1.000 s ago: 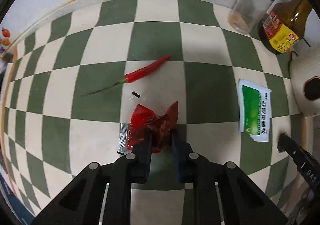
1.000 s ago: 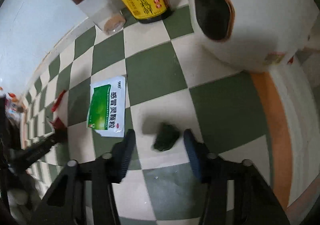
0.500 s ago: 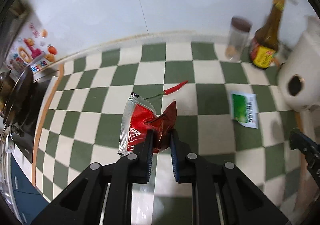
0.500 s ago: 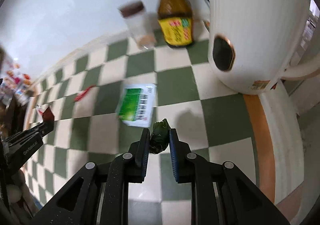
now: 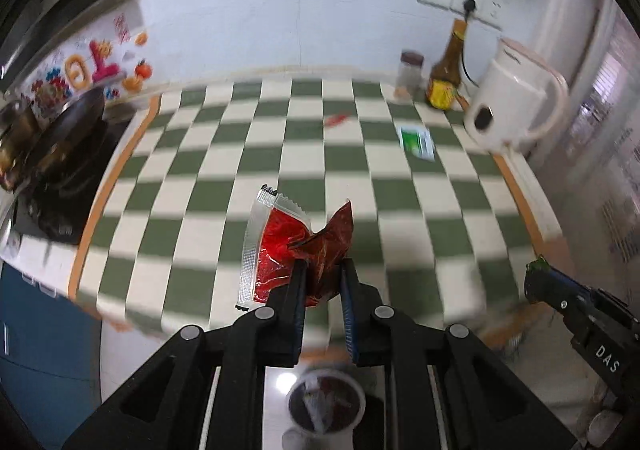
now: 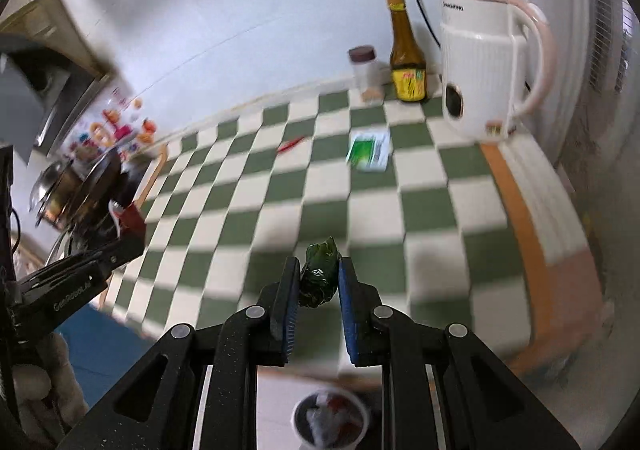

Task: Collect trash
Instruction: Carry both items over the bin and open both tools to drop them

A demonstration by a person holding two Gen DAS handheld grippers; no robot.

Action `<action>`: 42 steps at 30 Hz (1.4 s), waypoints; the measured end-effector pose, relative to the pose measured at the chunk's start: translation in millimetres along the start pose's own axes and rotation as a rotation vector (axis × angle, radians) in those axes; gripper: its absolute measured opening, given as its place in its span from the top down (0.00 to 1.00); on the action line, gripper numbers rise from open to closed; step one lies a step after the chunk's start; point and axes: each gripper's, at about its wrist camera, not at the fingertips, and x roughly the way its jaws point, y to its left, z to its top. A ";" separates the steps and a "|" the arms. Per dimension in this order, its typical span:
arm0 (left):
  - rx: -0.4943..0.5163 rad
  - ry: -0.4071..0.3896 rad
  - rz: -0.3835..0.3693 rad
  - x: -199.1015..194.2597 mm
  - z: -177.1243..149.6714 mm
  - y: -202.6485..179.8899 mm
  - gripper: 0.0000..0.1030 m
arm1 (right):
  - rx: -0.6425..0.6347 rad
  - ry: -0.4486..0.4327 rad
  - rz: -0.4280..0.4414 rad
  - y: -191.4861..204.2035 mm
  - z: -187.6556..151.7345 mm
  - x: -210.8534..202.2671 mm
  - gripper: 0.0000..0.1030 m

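Observation:
My left gripper (image 5: 323, 270) is shut on a red sauce packet (image 5: 292, 250) with a clear sealed edge, held high above the checkered counter (image 5: 224, 153). My right gripper (image 6: 319, 270) is shut on a crumpled dark green wrapper (image 6: 319, 276), also lifted off the counter. A round bin (image 5: 326, 406) with trash inside stands on the floor below both grippers; it also shows in the right wrist view (image 6: 331, 420). A green and white sachet (image 6: 370, 149) and a red chili (image 6: 291, 145) lie on the counter farther back.
A white kettle (image 6: 486, 65), a brown sauce bottle (image 6: 406, 61) and a small jar (image 6: 366, 73) stand at the back right by the wall sockets. A stove with a pan (image 5: 52, 137) is at the left. The counter's front edge (image 5: 132, 322) lies just ahead of the bin.
Both grippers closed on their pieces and lifted them up and back from the counter, over its front edge. The bin on the floor has come into view below.

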 end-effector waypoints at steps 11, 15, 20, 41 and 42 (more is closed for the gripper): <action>0.021 0.329 -0.060 44.3 -163.4 22.5 0.87 | 0.093 0.240 -0.044 33.8 -195.8 -7.8 0.81; -0.044 0.477 -0.110 102.8 -207.9 28.1 0.87 | 0.126 0.345 -0.060 17.4 -246.7 33.3 0.81; -0.137 0.629 -0.157 192.3 -261.5 31.8 0.87 | 0.178 0.473 -0.053 -18.1 -313.5 108.5 0.81; -0.277 0.796 -0.185 382.2 -378.6 45.0 0.18 | 0.350 0.695 -0.001 -120.4 -466.9 345.4 0.70; -0.262 0.785 -0.161 381.1 -378.2 46.8 0.15 | 0.347 0.705 -0.020 -121.1 -468.9 349.8 0.56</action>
